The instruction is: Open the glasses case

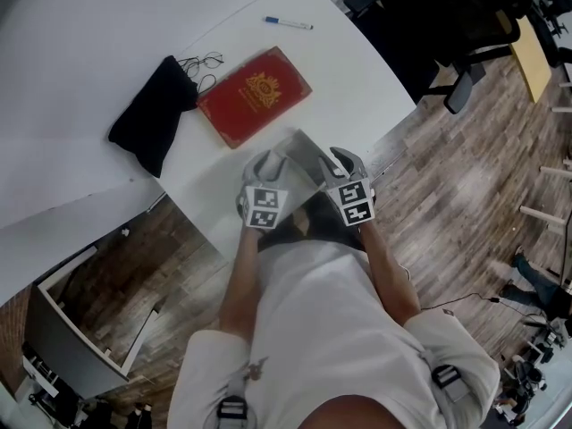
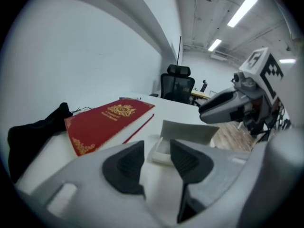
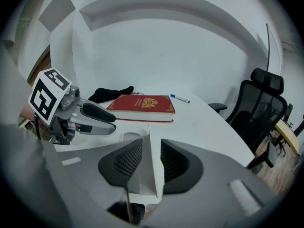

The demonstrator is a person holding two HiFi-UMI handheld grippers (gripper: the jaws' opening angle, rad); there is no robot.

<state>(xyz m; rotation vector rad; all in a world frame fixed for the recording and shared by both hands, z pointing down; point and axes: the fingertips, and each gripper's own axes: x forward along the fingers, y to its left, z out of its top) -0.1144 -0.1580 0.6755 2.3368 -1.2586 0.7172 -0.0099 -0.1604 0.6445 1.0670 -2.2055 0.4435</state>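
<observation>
Glasses case (image 1: pixel 302 153) open at the table's (image 1: pixel 357 70) near edge.
Its raised lid (image 3: pixel 149 165) stands between your right tool's (image 1: pixel 340 161) slightly parted jaws; your left tool (image 1: pixel 264 164), jaws narrowly apart, sits at the base. A red book (image 1: pixel 255 95) lies mid-table.

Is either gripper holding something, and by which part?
Nothing seems held. Jaws of the right gripper stand apart around the raised lid of the glasses case; the left gripper is open, empty.

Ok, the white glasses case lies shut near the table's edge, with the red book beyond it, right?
No, not shut: the left gripper view shows the glasses case open, its lid raised. It does lie near the table edge, with the red book beyond it.
</observation>
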